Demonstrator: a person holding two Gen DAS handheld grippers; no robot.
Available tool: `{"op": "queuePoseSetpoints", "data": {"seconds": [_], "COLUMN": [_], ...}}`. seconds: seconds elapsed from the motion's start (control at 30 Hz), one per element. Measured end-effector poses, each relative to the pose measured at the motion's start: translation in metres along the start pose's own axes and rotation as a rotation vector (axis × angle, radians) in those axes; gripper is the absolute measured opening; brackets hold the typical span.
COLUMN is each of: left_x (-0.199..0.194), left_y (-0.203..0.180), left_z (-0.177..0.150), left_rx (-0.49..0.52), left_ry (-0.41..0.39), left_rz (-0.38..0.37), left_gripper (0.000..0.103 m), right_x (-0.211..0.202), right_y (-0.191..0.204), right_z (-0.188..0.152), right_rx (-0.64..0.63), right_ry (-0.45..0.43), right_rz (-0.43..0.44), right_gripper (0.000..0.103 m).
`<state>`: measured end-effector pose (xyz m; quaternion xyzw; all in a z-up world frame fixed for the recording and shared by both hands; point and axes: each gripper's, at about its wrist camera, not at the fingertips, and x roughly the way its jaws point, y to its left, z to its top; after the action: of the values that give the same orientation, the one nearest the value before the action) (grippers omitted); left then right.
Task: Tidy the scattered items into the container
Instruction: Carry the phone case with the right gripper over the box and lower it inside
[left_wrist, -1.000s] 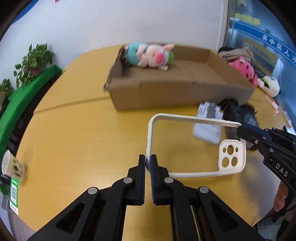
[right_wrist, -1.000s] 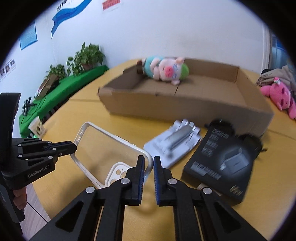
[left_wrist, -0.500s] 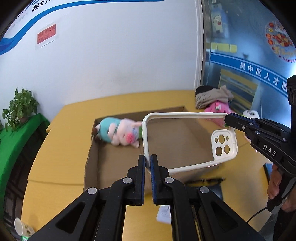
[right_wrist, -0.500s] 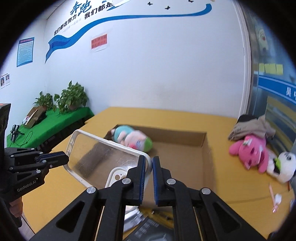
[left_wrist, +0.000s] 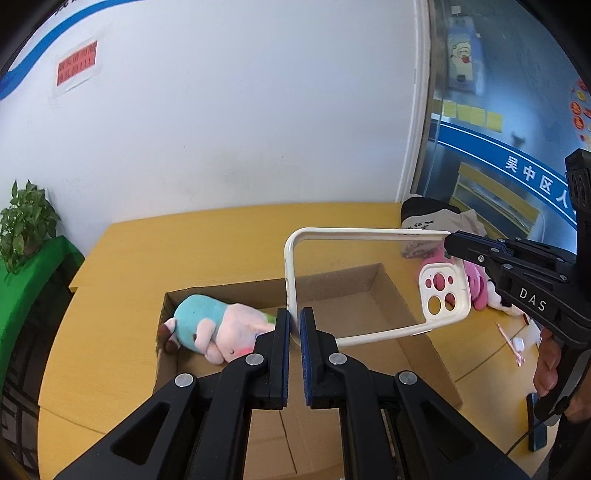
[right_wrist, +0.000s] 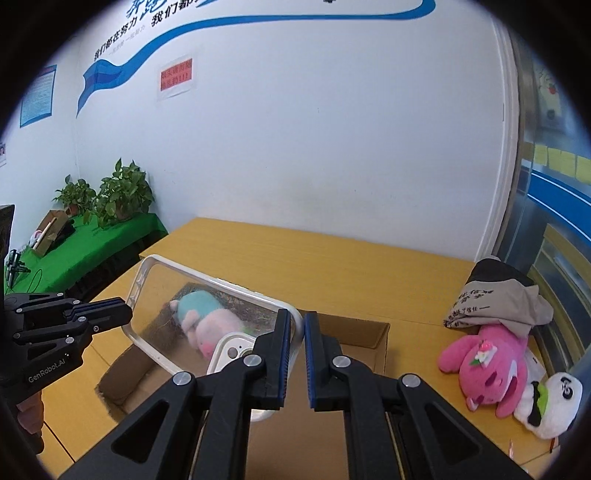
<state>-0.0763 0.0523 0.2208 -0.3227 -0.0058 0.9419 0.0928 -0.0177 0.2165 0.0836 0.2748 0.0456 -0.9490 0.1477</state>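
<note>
A clear phone case with a cream rim (left_wrist: 369, 280) hangs in the air above the open cardboard box (left_wrist: 399, 295). My left gripper (left_wrist: 294, 325) is shut on the case's left edge. My right gripper (right_wrist: 298, 325) is shut on its camera-end corner; it shows in the left wrist view (left_wrist: 448, 245) at the case's top right. In the right wrist view the case (right_wrist: 184, 317) spans between both grippers, with the left gripper (right_wrist: 127, 312) at its far end. A teal and pink pig plush (left_wrist: 218, 328) lies inside the box at its left end.
The box sits on a yellow wooden table (left_wrist: 184, 251). A pink plush (right_wrist: 487, 365), a panda plush (right_wrist: 550, 402) and a grey folded garment (right_wrist: 498, 295) lie on the table right of the box. A green-covered side table with plants (right_wrist: 110, 199) stands at the left.
Both grippers have carried the case up from the tabletop to above the box. The black box and grey packet near the box front have dropped out of view.
</note>
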Motion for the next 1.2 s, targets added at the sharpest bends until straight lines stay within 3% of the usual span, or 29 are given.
{"op": "queuePoseSetpoints", "data": {"seconds": [0.27, 0.67, 1.0, 1.2], "left_x": [0.079, 0.216, 0.292, 0.312], "left_y": [0.011, -0.002, 0.002, -0.006], "left_z": [0.022, 0.004, -0.028, -0.041], "left_rx": [-0.063, -0.095, -0.081, -0.051], "left_ry": [0.107, 0.332, 0.492, 0.543], "left_rz": [-0.015, -0.034, 0.023, 0.049], "left_gripper": [0.004, 0.004, 0.003, 0.004], "right_x": [0.088, 0.222, 0.303, 0.33], "right_y": [-0.038, -0.095, -0.089, -0.085], "right_z": [0.013, -0.036, -0.075, -0.091], "right_rx": [0.04, 0.071, 0.009, -0.021], "right_ry": [0.137, 0.392, 0.614, 0.672], "right_rz": [0.031, 0.007, -0.073, -0.136], "right_gripper": [0.007, 0.006, 0.006, 0.007]}}
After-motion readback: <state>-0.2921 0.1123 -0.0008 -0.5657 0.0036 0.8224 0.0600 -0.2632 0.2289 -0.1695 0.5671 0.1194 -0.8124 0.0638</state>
